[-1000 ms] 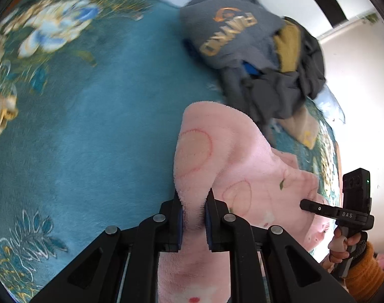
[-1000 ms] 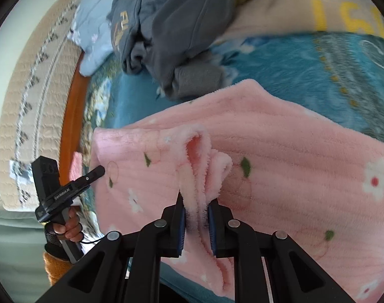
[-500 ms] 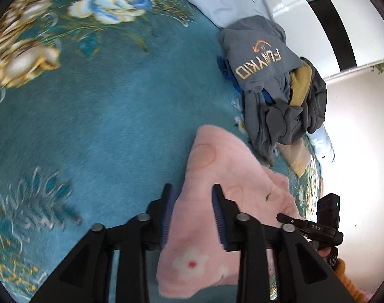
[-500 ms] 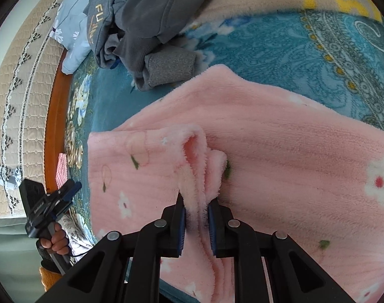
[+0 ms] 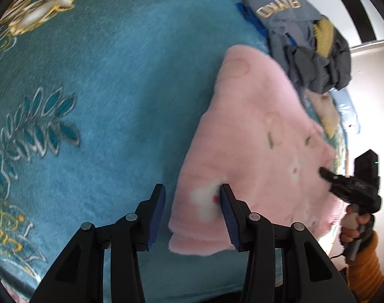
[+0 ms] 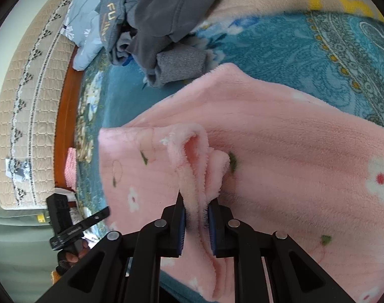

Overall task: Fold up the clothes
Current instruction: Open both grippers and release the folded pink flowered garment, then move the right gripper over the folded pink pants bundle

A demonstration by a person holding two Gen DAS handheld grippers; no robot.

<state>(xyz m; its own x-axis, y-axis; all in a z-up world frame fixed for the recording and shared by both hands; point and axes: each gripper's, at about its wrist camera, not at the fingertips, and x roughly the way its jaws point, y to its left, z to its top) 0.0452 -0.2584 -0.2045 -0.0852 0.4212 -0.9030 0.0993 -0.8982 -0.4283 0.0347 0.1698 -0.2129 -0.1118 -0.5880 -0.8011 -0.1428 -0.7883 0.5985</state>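
In the left wrist view, the left gripper (image 5: 192, 208) hangs with its jaws spread wide and holding nothing, one finger resting on the corner of the pink fleece garment with white flowers (image 5: 255, 151), which lies flat on the teal floral bed blanket (image 5: 103, 88) just beside a heap of grey clothes (image 5: 300, 32). In the right wrist view, the right gripper (image 6: 195, 217) has its jaws clamped on a raised fold of that pink garment (image 6: 280, 151), with the grey heap (image 6: 161, 20) beyond it.
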